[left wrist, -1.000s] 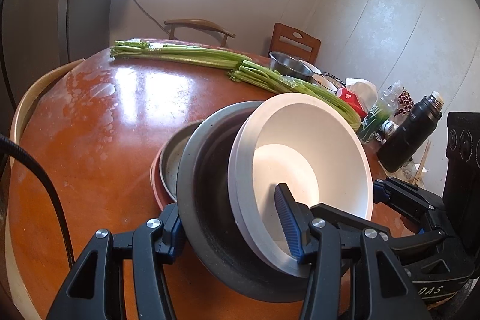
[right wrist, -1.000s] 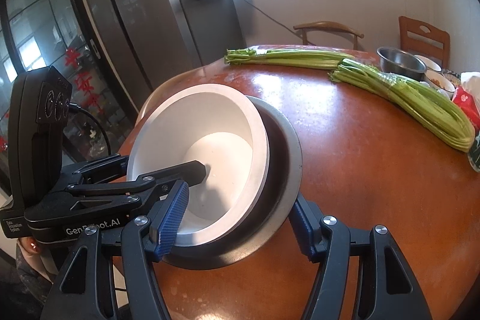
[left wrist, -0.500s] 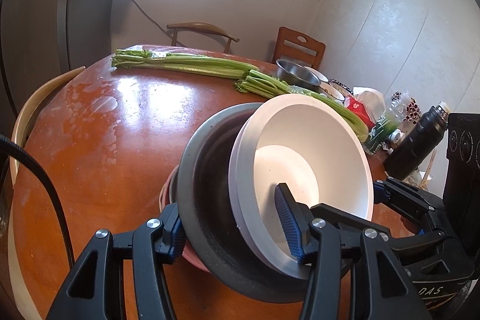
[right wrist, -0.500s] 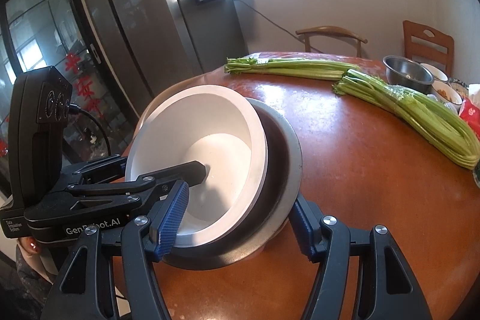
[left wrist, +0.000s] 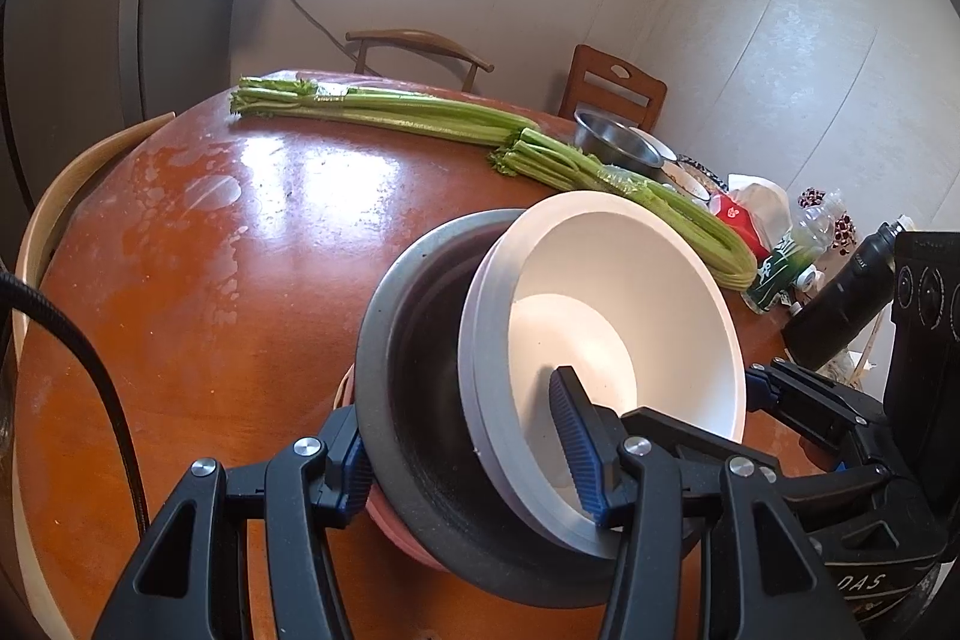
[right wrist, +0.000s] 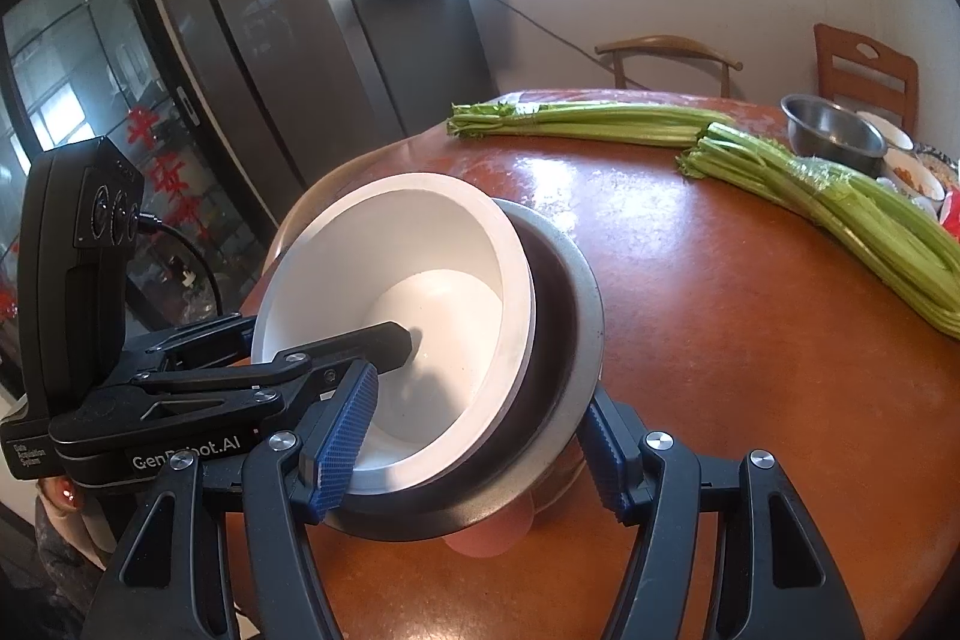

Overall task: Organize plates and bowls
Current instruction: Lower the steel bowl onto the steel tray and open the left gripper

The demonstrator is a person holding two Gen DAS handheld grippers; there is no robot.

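A white bowl [left wrist: 624,316] sits nested in a larger dark grey bowl [left wrist: 420,370]. Both grippers clamp this stack from opposite sides. My left gripper [left wrist: 465,445] has one blue pad inside the white bowl and the other outside the grey bowl's rim. My right gripper [right wrist: 474,445] grips the same stack [right wrist: 432,304] from the other side. A pink plate [left wrist: 390,514] lies on the round table right under the stack, with a small metal dish on it mostly hidden; the pink plate shows below the stack in the right wrist view [right wrist: 489,535].
The orange-brown round table [left wrist: 198,316] carries two celery bundles [left wrist: 420,118] across its far side, a steel bowl [left wrist: 618,142], small dishes, packets and a black flask [left wrist: 840,304] at the right. Chairs stand around it. A fridge [right wrist: 288,40] stands behind.
The bowl stack held by both grippers has moved over the pink plate and its metal dish, which now sit almost hidden beneath it. Both grips are unchanged.
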